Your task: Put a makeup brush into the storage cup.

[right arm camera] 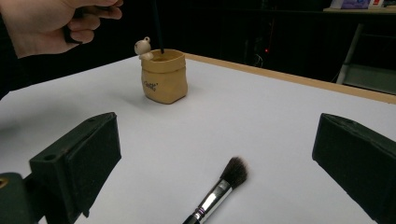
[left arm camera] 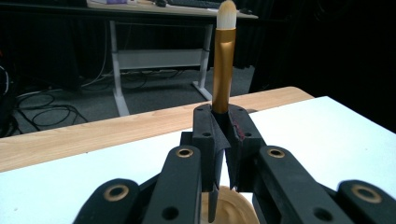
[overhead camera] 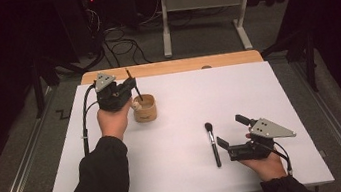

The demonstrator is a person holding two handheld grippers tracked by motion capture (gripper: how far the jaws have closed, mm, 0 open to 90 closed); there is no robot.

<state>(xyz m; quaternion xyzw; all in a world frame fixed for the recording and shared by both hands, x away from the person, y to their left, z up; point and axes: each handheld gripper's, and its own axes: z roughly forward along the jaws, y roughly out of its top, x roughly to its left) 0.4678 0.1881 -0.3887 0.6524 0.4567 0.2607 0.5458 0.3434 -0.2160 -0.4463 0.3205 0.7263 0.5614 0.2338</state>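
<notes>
Up top, the left claw [left arm camera: 223,135] grips a gold-handled brush [left arm camera: 223,70] upright, the tan cup [overhead camera: 144,108] just below it; the right claw [overhead camera: 231,132] gapes wide, a dark brush [right arm camera: 219,186] between its jaws on the table [overhead camera: 258,88].

Table cover [overhead camera: 177,125]: I see smooth, matt white sheet, paper-like.
Table edge [overhead camera: 169,67]: I read pale wood, satin.
Pot [right arm camera: 164,77]: matt tan, ceramic-looking, under my left gripper [left arm camera: 223,135].
Held brush [left arm camera: 223,70]: glossy gold metal ferrule, soft white bristles.
Lying brush [right arm camera: 219,189]: shiny metal ferrule, dark fluffy bristles, between my right gripper's [right arm camera: 212,172] matt black plastic jaws.
</notes>
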